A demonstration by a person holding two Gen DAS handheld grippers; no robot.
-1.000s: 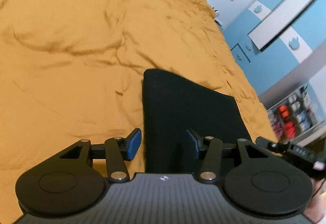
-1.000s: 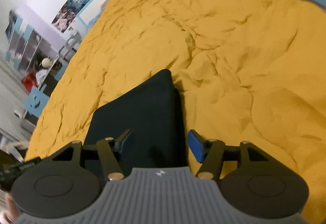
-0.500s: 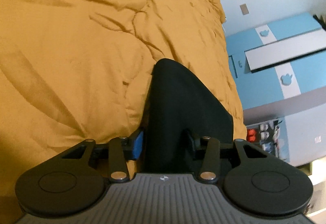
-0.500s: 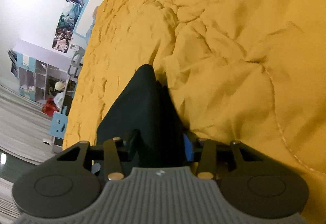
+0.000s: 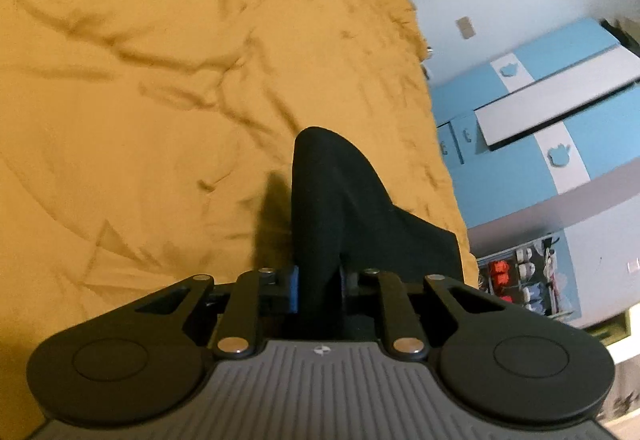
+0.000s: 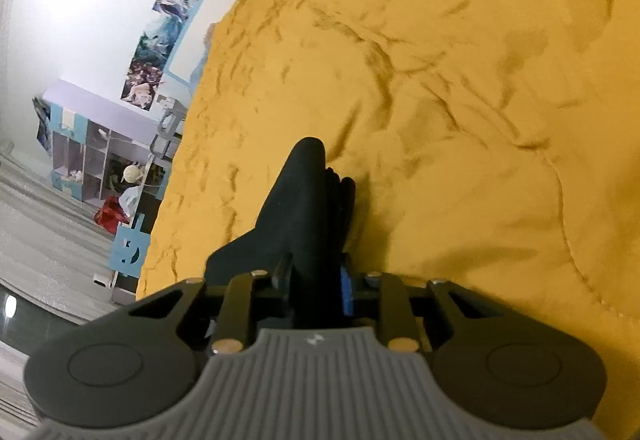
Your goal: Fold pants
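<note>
The black pants [image 5: 340,208] are folded into a thick bundle on the mustard-yellow bedspread [image 5: 160,88]. My left gripper [image 5: 318,292] is shut on the near edge of the pants, which rise in a ridge ahead of it. In the right wrist view the pants [image 6: 300,208] show as a stacked black bundle with layered edges on their right side. My right gripper [image 6: 316,288] is shut on their near edge too. The cloth hides the pads of both grippers.
The wrinkled yellow bedspread [image 6: 460,100] fills most of both views. Blue and white cabinets [image 5: 540,144] stand past the bed's right edge. A purple shelf unit [image 6: 92,144] and wall posters [image 6: 168,32] lie past its left edge.
Both grippers were open over the folded pants a second ago. They have closed on the near edge and lifted it, so the cloth bunches into a ridge.
</note>
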